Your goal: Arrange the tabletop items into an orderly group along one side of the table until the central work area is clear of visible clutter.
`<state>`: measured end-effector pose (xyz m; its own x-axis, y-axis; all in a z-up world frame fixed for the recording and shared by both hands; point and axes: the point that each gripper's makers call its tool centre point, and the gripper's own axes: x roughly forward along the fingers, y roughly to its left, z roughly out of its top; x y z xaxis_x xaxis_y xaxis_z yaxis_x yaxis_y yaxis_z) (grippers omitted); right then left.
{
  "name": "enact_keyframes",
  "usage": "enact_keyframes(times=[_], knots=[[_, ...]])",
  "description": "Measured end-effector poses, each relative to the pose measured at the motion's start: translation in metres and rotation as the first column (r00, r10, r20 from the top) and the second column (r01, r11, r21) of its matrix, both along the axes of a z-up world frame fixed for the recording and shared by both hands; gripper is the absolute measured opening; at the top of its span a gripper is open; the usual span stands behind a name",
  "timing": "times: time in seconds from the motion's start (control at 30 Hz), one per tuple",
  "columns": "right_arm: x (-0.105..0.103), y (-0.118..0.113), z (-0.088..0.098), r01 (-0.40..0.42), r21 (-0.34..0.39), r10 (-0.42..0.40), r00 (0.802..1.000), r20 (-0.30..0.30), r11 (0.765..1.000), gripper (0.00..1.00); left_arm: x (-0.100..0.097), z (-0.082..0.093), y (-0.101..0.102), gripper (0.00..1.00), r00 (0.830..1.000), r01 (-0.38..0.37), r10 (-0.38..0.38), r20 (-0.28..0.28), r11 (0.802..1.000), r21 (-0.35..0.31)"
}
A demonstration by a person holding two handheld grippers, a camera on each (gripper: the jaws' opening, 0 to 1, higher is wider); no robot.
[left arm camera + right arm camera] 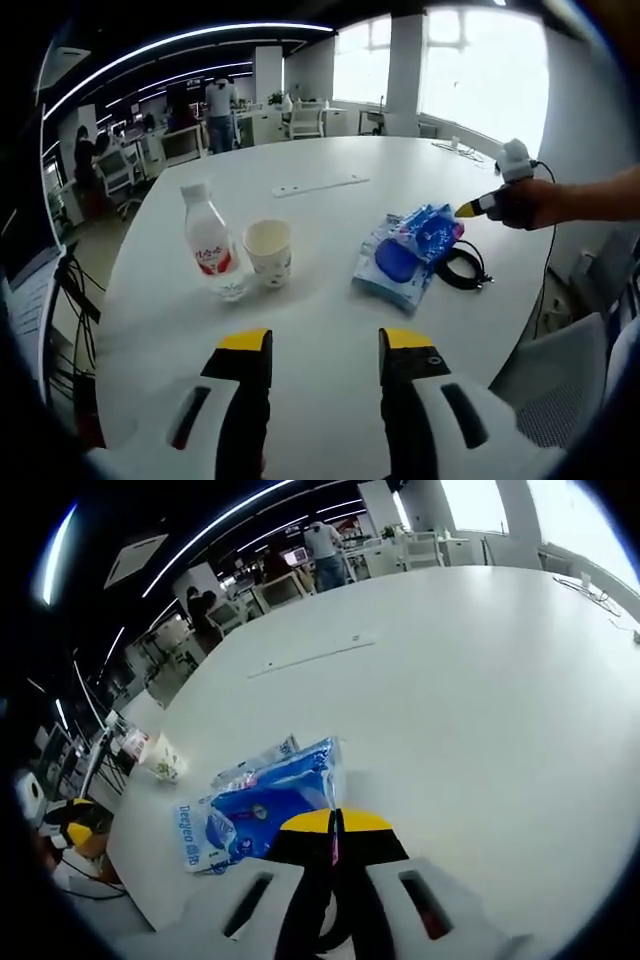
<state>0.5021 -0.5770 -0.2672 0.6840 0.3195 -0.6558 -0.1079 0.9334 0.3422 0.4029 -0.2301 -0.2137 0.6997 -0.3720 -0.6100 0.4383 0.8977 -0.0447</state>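
In the left gripper view, a clear plastic bottle (212,243) with a white cap and red-and-white label stands upright at the left of the white round table (330,330), just beside a pale paper cup (268,251). Further right lies a glossy blue wipes packet (408,255), crinkled and flat, next to a coiled black cable (462,267). The left gripper (325,345) hovers with jaws apart. The right gripper (335,827) has its yellow-tipped jaws pressed together, perhaps pinching the packet's edge, though that contact is unclear.
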Motion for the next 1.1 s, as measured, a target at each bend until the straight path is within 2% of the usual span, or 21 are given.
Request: enact_keyframes(times=[0.2, 0.63, 0.87, 1.1], knots=[[0.002, -0.016, 0.010, 0.038, 0.017, -0.039, 0.999, 0.021, 0.999, 0.00, 0.002, 0.002, -0.005, 0.42, 1.000, 0.007, -0.007, 0.002, 1.000, 0.003], [0.003, -0.076, 0.026, 0.173, 0.043, -0.175, 0.983, 0.046, 0.984, 0.00, 0.004, 0.002, -0.016, 0.42, 1.000, 0.019, -0.019, 0.000, 1.000, -0.009], [-0.002, -0.103, 0.023, 0.245, 0.053, -0.247, 0.969, 0.032, 0.968, 0.00, 0.007, 0.001, -0.022, 0.42, 1.000, 0.030, -0.030, -0.001, 1.000, -0.009], [-0.013, -0.119, 0.020, 0.335, 0.092, -0.338, 0.941, 0.009, 0.938, 0.00, 0.008, 0.001, -0.022, 0.42, 1.000, 0.029, -0.029, -0.006, 0.999, -0.014]])
